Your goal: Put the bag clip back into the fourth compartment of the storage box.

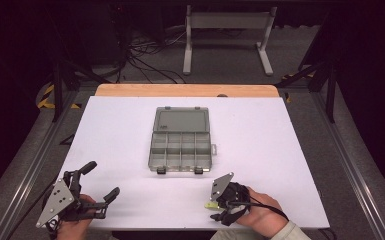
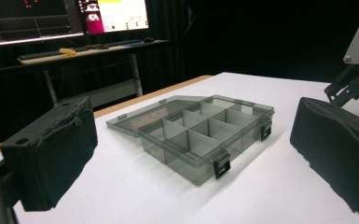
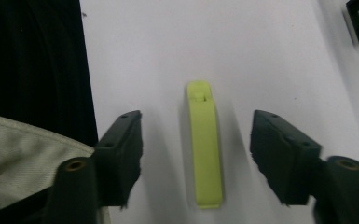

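Resting near the front left corner of the white table [image 1: 280, 150], the left gripper [image 1: 101, 181] has its jaws spread wide with nothing between them. Through its own camera the two black pads [image 2: 56, 154] frame the grey plastic box [image 2: 200, 135] from well apart, and bare table lies between them and the box.

That box [image 1: 181, 147] sits at the middle of the table with its lid folded flat toward the far side. Its tray is split into small compartments, and two black latches [image 2: 221, 165] hang on the near wall. Whether anything lies in the compartments cannot be made out.

Further right, near the front edge, the right gripper [image 1: 214, 206] is held in a hand [image 1: 260, 215] and points left. Its jaws are open on either side of a yellow-green bar [image 3: 205, 144] that lies flat on the table, not touching either pad [image 3: 121, 154]. A pale sleeve [image 3: 23, 149] shows beside the table edge.

Behind the table stand a white metal frame [image 1: 227, 37] and loose cables [image 1: 145, 55] on the floor.
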Tool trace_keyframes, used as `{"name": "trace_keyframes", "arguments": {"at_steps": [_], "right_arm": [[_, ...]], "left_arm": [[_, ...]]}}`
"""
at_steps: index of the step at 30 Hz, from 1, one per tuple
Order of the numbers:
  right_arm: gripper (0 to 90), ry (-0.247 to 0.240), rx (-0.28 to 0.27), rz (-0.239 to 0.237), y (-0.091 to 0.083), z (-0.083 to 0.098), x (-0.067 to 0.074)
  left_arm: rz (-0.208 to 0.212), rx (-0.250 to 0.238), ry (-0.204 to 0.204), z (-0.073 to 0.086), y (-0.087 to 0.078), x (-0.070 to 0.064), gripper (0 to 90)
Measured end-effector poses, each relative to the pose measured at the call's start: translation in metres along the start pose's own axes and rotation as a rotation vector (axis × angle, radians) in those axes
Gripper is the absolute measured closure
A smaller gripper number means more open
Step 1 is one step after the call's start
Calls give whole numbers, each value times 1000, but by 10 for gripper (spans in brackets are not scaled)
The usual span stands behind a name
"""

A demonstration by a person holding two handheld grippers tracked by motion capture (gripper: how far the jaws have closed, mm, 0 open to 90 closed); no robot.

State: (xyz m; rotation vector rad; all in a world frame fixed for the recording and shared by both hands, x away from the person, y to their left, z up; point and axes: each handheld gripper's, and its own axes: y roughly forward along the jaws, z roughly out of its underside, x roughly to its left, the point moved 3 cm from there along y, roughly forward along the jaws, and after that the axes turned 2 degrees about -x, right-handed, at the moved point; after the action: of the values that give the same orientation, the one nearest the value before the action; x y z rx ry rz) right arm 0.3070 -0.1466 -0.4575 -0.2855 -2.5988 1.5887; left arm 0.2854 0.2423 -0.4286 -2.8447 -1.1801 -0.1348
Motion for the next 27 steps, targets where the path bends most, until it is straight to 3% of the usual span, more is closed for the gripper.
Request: {"name": "trace_keyframes", "arguments": {"at_steps": [9, 11, 12, 13, 27], "right_arm": [[773, -11, 26, -20, 0, 2, -5], [778, -15, 25, -21, 0, 1, -6], [779, -42, 16, -4, 1, 0, -8], [779, -21, 29, -11, 0, 0, -6], [780, -37, -13, 12, -19, -12, -14]], "left_arm": [[1, -2, 1, 0, 0, 0, 11], [0, -5, -2, 0, 0, 0, 11], [0, -5, -2, 0, 0, 0, 11], [0, -5, -3, 0, 0, 0, 11], [-1, -4, -2, 0, 0, 0, 11]]}}
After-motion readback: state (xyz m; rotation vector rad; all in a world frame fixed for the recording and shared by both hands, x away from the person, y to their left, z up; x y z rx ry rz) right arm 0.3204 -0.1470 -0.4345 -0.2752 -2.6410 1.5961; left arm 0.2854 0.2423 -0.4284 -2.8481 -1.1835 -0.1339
